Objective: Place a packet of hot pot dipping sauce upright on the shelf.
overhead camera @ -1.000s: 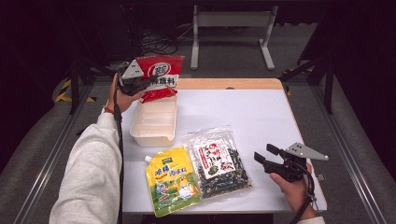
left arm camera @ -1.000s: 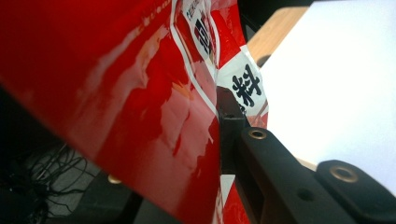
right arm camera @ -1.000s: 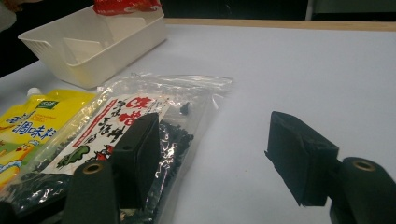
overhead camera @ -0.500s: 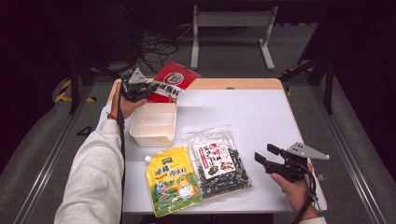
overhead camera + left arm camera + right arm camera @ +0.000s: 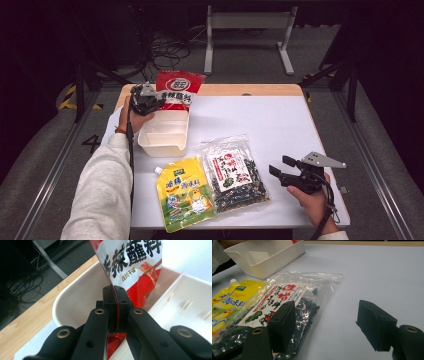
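A red seasoning packet (image 5: 176,90) stands upright at the far end of a cream plastic bin (image 5: 162,142). My left gripper (image 5: 150,102) is shut on the packet's left edge, and its jaws have just tightened on it. In the left gripper view the packet (image 5: 132,262) is pinched between the pads of the gripper (image 5: 116,300), with its lower edge down inside the bin (image 5: 75,297). At the table's front right my right gripper (image 5: 277,167) stands open with nothing in it. It points at a clear bag of dark dried food (image 5: 232,172), which lies just beyond the open gripper (image 5: 327,325).
A yellow spouted pouch (image 5: 185,192) lies flat at the front, left of the clear bag (image 5: 287,297). The white table (image 5: 260,120) has a wooden far edge. A metal stand and cables are on the dark floor behind.
My left gripper has come down with the red packet, from above the bin's far end to inside it. The right gripper has stayed where it was.
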Tool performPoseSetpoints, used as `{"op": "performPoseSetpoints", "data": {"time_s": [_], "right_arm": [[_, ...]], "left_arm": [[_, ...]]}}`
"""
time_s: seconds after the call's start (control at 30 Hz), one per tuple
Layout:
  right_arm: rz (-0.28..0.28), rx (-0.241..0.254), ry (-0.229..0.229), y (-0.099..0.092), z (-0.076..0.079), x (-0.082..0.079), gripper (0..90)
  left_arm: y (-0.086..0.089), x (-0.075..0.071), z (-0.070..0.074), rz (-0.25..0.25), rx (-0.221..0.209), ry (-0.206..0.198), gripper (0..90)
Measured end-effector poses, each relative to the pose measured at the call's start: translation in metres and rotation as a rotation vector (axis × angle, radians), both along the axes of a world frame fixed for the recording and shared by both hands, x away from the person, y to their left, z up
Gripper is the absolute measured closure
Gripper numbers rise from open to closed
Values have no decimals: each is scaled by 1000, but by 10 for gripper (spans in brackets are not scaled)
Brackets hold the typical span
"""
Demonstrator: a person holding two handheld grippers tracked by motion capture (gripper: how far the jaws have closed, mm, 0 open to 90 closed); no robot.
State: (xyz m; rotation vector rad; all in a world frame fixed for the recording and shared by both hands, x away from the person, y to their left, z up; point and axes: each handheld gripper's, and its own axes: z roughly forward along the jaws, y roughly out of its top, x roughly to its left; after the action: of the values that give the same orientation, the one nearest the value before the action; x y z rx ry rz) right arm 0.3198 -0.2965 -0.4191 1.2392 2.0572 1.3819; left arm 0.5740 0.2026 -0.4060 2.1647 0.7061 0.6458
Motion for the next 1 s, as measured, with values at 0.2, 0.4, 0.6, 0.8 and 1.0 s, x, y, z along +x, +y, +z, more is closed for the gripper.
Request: {"op": "performPoseSetpoints", "data": {"time_s": [0.2,0.4,0.6,0.8,1.0], "right_arm": [[-3,-10,6,-1,0,2,313],[-5,-36,0,-4,0,4,316],[-8,-85,7,-7,-4,9,322],[-4,-121,31,-8,-10,16,324],[0,-134,45,-10,-13,22,328]], "left_arm": [[9,-4,3,28,-110,-3,830],[20,-21,11,48,-187,-28,793],[34,-51,23,42,-246,-79,764],[39,-77,28,15,-282,-97,744],[40,-98,25,-1,-273,-102,650]]}}
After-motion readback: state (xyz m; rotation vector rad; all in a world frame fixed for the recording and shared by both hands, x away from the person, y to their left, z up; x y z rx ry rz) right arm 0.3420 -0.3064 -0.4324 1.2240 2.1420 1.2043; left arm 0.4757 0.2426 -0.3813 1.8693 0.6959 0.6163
